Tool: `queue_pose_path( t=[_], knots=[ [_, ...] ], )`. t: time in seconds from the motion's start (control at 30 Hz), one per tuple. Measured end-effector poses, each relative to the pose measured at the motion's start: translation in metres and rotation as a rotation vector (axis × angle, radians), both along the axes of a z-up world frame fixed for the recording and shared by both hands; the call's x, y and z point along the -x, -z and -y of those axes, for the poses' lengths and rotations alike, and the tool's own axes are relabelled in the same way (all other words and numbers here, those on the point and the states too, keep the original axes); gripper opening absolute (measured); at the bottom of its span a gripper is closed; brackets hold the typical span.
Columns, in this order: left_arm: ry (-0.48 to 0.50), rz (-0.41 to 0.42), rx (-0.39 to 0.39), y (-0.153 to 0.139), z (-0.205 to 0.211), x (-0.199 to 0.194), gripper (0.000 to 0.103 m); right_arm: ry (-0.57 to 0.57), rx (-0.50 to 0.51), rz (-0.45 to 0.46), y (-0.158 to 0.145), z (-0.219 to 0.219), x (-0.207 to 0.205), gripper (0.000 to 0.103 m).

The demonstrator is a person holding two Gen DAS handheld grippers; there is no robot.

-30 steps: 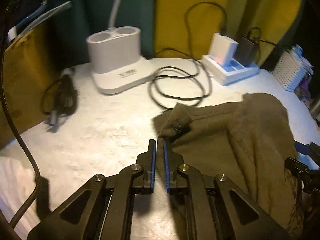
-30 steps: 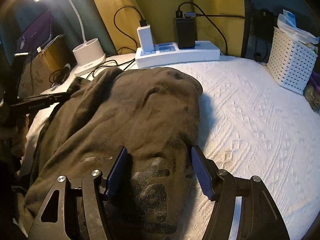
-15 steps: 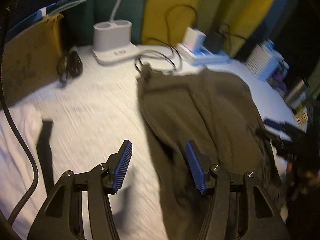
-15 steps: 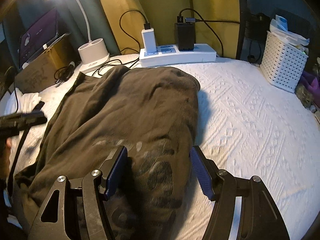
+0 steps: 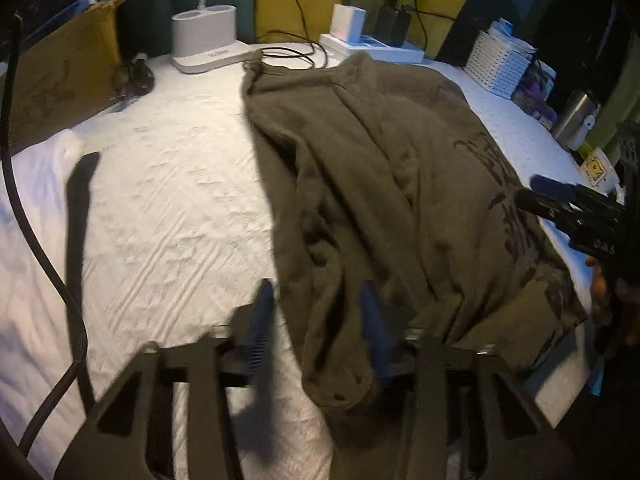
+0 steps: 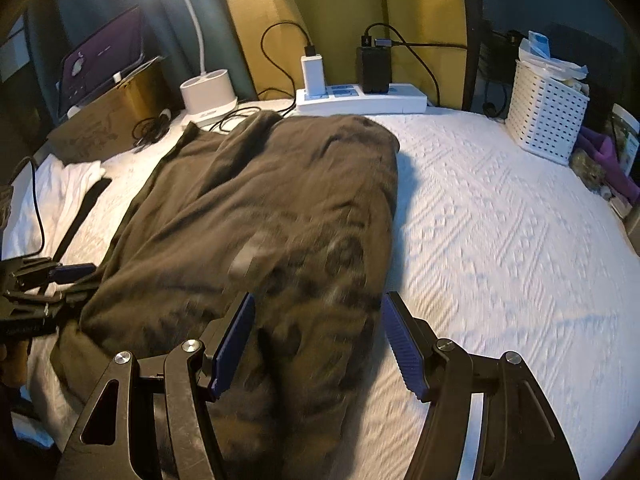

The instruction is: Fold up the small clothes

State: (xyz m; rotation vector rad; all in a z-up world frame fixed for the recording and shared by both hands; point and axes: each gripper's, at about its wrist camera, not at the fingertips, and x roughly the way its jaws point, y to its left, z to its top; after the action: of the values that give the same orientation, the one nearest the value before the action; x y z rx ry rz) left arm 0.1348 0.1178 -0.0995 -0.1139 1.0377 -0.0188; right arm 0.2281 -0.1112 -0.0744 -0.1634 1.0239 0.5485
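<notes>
A dark olive garment (image 5: 380, 184) with a dark print lies spread lengthwise on the white textured table cover (image 5: 168, 208); it also shows in the right wrist view (image 6: 256, 216). My left gripper (image 5: 316, 328) is open, its jaws either side of the garment's near left edge. My right gripper (image 6: 320, 340) is open, its jaws over the garment's near right part with the print. Neither holds cloth. The right gripper shows at the right edge of the left wrist view (image 5: 568, 208), and the left gripper at the left edge of the right wrist view (image 6: 44, 288).
At the back stand a white lamp base (image 5: 204, 40), a power strip with chargers (image 6: 360, 96) and loose cables (image 5: 296, 54). A white basket (image 6: 544, 116) stands back right. A brown cardboard box (image 5: 60, 80) and a white cloth (image 6: 76, 184) lie at the left.
My left gripper let go of the garment's far corner, opened and drew back to the near edge. The right gripper stayed open and pulled back slightly.
</notes>
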Motion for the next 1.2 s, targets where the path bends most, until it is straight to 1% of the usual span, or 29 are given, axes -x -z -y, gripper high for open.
queue_pose_path(
  t=[0.03, 0.07, 0.1, 0.13, 0.23, 0.33, 0.43, 0.5, 0.57, 0.63, 0.7, 0.77, 0.8, 0.97, 1.0, 1.03, 1.07, 1.1, 1.13, 1.2],
  knots=[
    [-0.011, 0.001, 0.004, 0.0, -0.003, 0.003, 0.016, -0.002, 0.005, -0.001, 0.0, 0.001, 0.004, 0.068],
    [-0.015, 0.001, 0.005, 0.001, -0.004, 0.006, 0.009, -0.004, 0.012, -0.001, 0.001, 0.001, 0.009, 0.068],
    [-0.023, 0.01, 0.002, 0.0, -0.006, 0.01, 0.008, -0.007, 0.019, -0.002, 0.001, 0.002, 0.013, 0.068],
    [-0.029, 0.015, -0.003, 0.0, -0.006, 0.014, 0.004, -0.009, 0.03, -0.003, 0.003, 0.002, 0.017, 0.068],
    [-0.054, 0.026, -0.009, 0.0, -0.007, 0.025, 0.003, -0.005, 0.071, 0.001, 0.008, 0.003, 0.029, 0.068],
    [-0.074, 0.027, -0.013, 0.001, -0.007, 0.036, 0.003, 0.001, 0.087, -0.001, 0.01, 0.006, 0.04, 0.068],
    [-0.084, 0.028, -0.022, 0.001, -0.005, 0.047, 0.003, 0.005, 0.104, 0.011, 0.013, 0.011, 0.052, 0.076],
    [-0.093, 0.036, -0.015, -0.002, -0.005, 0.052, 0.003, 0.012, 0.095, 0.012, 0.013, 0.016, 0.058, 0.076],
    [-0.101, 0.066, 0.003, -0.012, -0.003, 0.057, 0.004, 0.014, 0.094, 0.014, 0.012, 0.021, 0.064, 0.076],
    [-0.087, 0.107, 0.021, -0.024, 0.002, 0.059, 0.006, 0.014, 0.095, 0.016, 0.011, 0.023, 0.068, 0.077],
    [-0.055, 0.148, 0.016, -0.033, 0.012, 0.057, 0.015, 0.013, 0.097, 0.02, 0.01, 0.025, 0.072, 0.077],
    [-0.008, 0.173, 0.005, -0.035, 0.026, 0.049, 0.039, 0.01, 0.099, 0.026, 0.01, 0.026, 0.077, 0.076],
    [0.004, 0.173, 0.004, -0.033, 0.03, 0.045, 0.041, 0.01, 0.098, 0.029, 0.01, 0.027, 0.079, 0.076],
    [0.077, 0.109, 0.02, -0.01, 0.053, 0.03, 0.041, 0.01, 0.089, 0.036, 0.009, 0.034, 0.09, 0.076],
    [0.088, 0.103, 0.013, -0.009, 0.057, 0.03, 0.04, 0.012, 0.085, 0.038, 0.009, 0.035, 0.092, 0.076],
    [0.096, 0.099, 0.002, -0.007, 0.061, 0.033, 0.035, 0.014, 0.081, 0.04, 0.009, 0.037, 0.094, 0.076],
    [0.108, 0.1, -0.01, -0.005, 0.065, 0.037, 0.027, 0.015, 0.079, 0.043, 0.009, 0.038, 0.095, 0.076],
    [0.113, 0.097, -0.024, -0.005, 0.068, 0.042, 0.024, 0.016, 0.076, 0.045, 0.009, 0.039, 0.097, 0.076],
    [0.114, 0.093, -0.036, -0.005, 0.069, 0.046, 0.016, 0.016, 0.074, 0.046, 0.009, 0.04, 0.098, 0.076],
    [0.105, 0.088, -0.039, -0.005, 0.068, 0.053, 0.01, 0.011, 0.071, 0.046, 0.009, 0.041, 0.099, 0.076]
  ],
)
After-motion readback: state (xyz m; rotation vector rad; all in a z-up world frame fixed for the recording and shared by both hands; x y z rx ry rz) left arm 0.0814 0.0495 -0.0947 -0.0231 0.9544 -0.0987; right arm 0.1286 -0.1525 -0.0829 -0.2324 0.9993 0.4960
